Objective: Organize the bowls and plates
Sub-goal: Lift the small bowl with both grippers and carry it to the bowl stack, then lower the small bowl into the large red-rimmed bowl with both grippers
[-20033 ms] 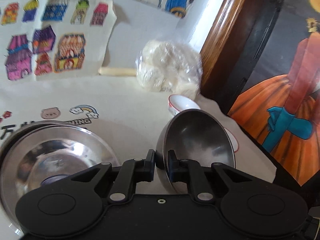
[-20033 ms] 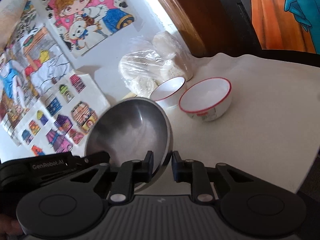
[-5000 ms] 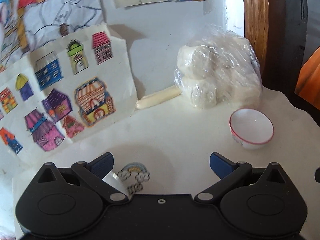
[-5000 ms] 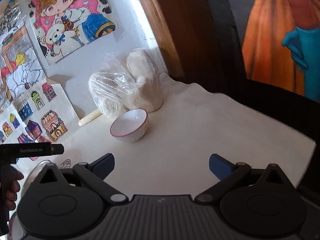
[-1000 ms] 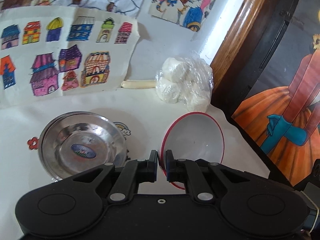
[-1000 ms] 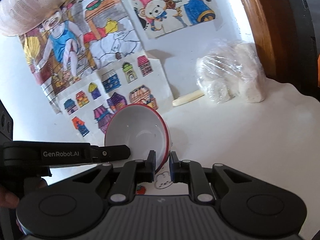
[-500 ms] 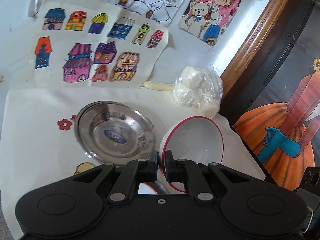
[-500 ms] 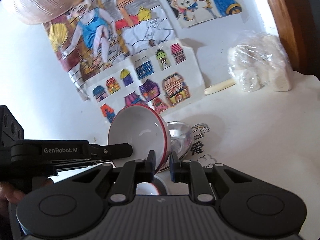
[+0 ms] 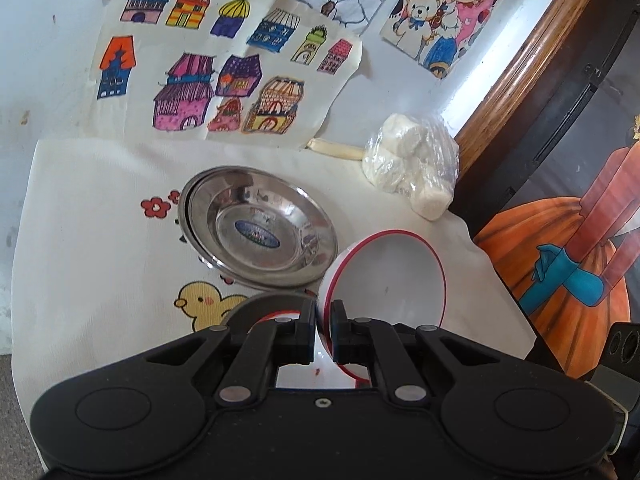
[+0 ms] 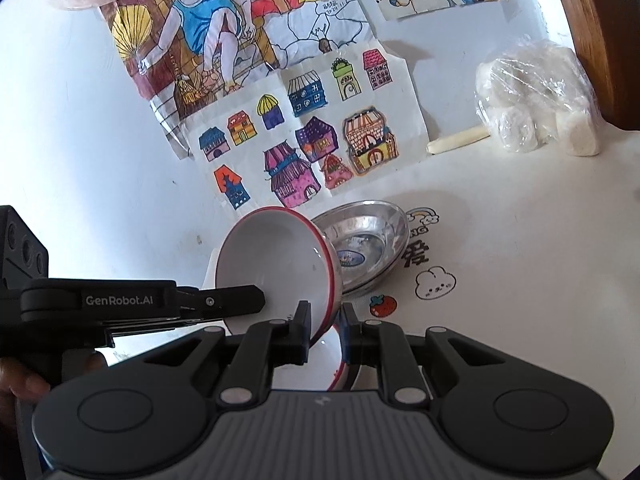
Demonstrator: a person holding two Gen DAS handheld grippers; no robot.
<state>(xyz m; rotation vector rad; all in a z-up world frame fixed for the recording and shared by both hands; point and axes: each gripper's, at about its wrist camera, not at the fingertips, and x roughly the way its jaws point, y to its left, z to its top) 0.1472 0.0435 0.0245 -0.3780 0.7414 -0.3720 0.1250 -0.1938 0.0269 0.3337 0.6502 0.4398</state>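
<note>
Both grippers are shut on the rim of one white bowl with a red rim, which also shows in the right wrist view. It is held tilted above the table. My left gripper pinches its near rim. My right gripper pinches the opposite rim. Below it sits another red-rimmed white bowl in a dark steel bowl, mostly hidden by the fingers. Stacked steel plates lie just beyond, also in the right wrist view.
A cartoon-printed white cloth covers the table. A plastic bag of white lumps and a pale stick lie at the back by the wall. Children's drawings hang on the wall. The table edge is at the right.
Both grippers have carried the red-rimmed bowl up and back toward the near stack. The steel plates now look farther away and the bowl below has come into view.
</note>
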